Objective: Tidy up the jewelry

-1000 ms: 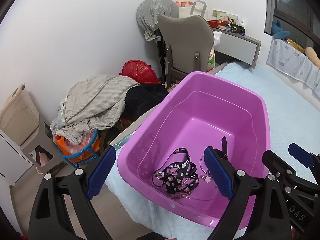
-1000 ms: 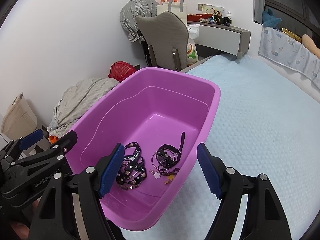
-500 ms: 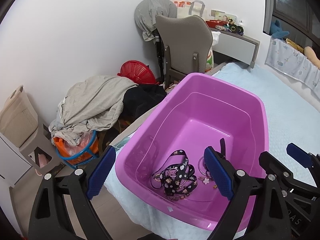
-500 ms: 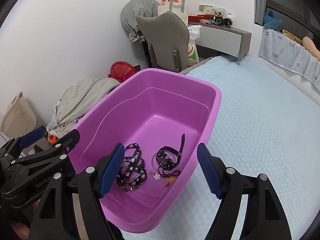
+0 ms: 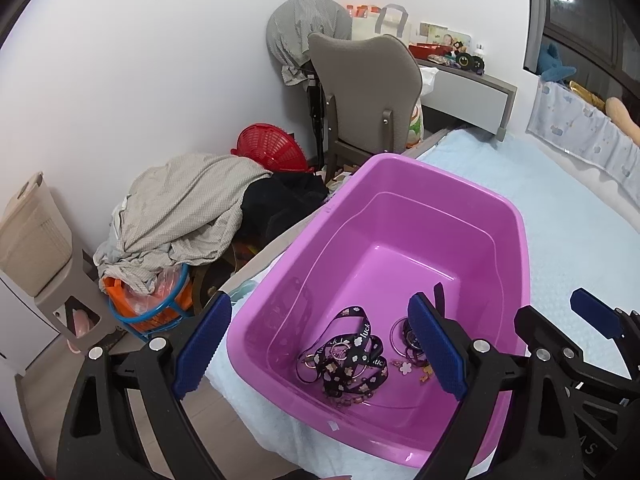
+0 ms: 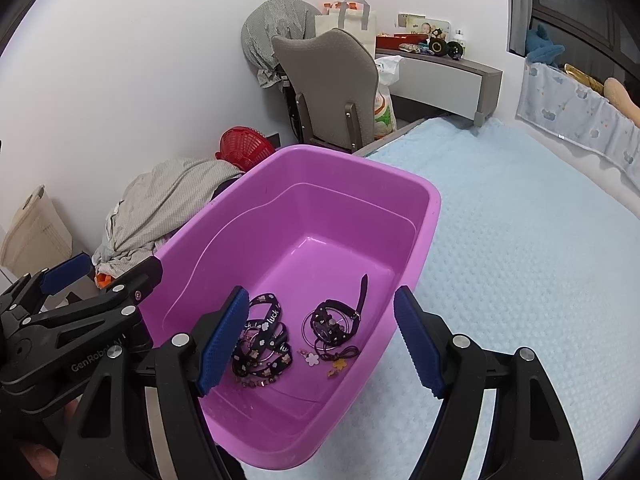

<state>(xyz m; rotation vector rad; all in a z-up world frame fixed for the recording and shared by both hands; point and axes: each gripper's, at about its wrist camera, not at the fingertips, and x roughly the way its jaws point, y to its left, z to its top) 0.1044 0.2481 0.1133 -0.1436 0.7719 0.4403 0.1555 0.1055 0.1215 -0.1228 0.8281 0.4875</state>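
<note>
My right tool [image 6: 316, 344] and left tool [image 5: 320, 344] both hang spread and empty. The black lanyards and charm pieces [image 6: 262, 338] lie tangled at lower centre inside the purple plastic tub [image 6: 434, 204]; I judge sorting not yet begun.

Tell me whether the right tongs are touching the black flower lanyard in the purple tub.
Apart. In the right wrist view the right tongs hang open above the purple tub; the black flower lanyard lies loose on the tub floor below, clear of both pads.
</note>
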